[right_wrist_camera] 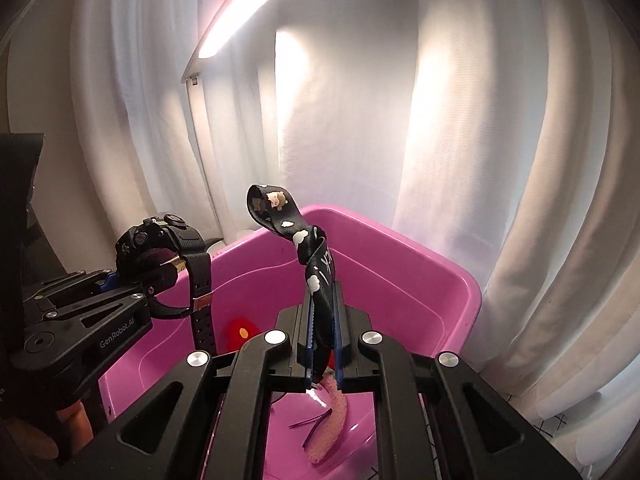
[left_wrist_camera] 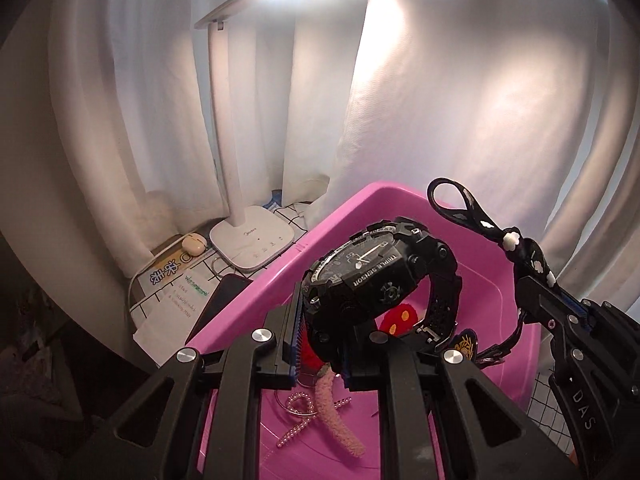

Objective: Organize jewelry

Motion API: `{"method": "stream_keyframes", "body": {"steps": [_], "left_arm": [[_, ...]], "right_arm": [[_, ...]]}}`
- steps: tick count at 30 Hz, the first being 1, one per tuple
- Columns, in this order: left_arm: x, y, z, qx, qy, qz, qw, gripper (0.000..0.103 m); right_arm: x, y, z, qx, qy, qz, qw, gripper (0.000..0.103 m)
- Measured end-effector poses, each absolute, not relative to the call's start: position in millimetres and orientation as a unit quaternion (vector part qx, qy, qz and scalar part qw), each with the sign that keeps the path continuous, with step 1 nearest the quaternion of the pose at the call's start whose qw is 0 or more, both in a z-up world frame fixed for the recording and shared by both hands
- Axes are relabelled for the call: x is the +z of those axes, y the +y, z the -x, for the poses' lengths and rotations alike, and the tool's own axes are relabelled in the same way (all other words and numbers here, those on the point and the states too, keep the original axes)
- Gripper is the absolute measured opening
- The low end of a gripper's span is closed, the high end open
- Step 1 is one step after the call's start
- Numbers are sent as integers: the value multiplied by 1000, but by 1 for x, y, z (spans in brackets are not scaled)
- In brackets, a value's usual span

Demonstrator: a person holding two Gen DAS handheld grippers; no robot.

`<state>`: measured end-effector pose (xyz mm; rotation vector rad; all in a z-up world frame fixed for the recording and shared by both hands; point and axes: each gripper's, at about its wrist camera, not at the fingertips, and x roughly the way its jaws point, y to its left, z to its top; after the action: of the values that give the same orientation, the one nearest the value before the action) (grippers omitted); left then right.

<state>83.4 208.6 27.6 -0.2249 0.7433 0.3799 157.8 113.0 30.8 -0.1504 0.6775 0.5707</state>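
1. My left tongs (left_wrist_camera: 320, 344) are clamped on the chunky black digital wristwatch (left_wrist_camera: 376, 276). It's held above the pink plastic tub (left_wrist_camera: 240, 300), dial tilted toward the back-left, strap looped under.
2. My right tongs (right_wrist_camera: 323, 344) are pinched narrow on the black fabric lanyard strap with white cloud print (right_wrist_camera: 316, 268). Its looped end stands up above the fingers; the lower end drops out of sight between them.
3. Both held items hang over the tub, near each other but not touching.
4. On the tub floor: a fuzzy pink strip (left_wrist_camera: 340, 416), a pearl-beaded hair clip (left_wrist_camera: 298, 420) just beside it, a red felt patch with orange dots (left_wrist_camera: 400, 316) and a dark embroidered patch with yellow stitching (left_wrist_camera: 466, 346).
5. The watch body and my left fingers block most of the tub's centre in the left view; the right fingers cover part of the pink strip in the right view.
6. Behind the tub on the surface: white desk lamp base (left_wrist_camera: 252, 242), a cream earbud case (left_wrist_camera: 194, 245), printed papers (left_wrist_camera: 176, 300) and a dark phone-like slab (left_wrist_camera: 224, 300) touching the tub wall.
7. White curtains (left_wrist_camera: 460, 112) behind everything.
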Motion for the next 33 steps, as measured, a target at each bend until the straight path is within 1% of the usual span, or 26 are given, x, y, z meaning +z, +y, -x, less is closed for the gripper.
{"method": "stream_keyframes", "body": {"steps": [9,15,16,17,18,19,20,21,22,23,25,29,33], "left_arm": [[5,217,-90,190,398,121,889,15],[-3,214,-93,185,413,123,883,15],[-3,214,-93,185,415,123,882,15],[-5,215,-93,184,417,124,882,17],[-6,215,-93,179,418,126,882,19],[-6,215,-93,176,419,127,882,27],[-6,214,-93,175,421,128,881,30],[-6,214,-93,175,423,127,880,31],[-5,213,-92,175,421,125,881,39],[-2,211,-90,179,415,120,884,60],[8,208,-85,198,393,106,892,87],[24,205,-80,197,379,94,899,92],[29,203,-76,200,377,98,899,92]], "right_arm": [[6,121,-172,256,365,80,891,8],[0,115,-175,244,379,75,890,9],[0,114,-175,240,379,76,891,18],[0,114,-176,238,378,76,892,33],[2,114,-174,239,376,74,892,41],[3,113,-173,237,372,74,894,53],[5,112,-170,234,368,76,897,58],[6,112,-169,234,366,78,898,58],[8,112,-168,234,366,81,897,58],[8,112,-167,233,366,82,897,58],[9,109,-166,232,365,78,898,59],[13,101,-161,226,362,71,902,60],[20,92,-153,216,352,71,908,60]]}}
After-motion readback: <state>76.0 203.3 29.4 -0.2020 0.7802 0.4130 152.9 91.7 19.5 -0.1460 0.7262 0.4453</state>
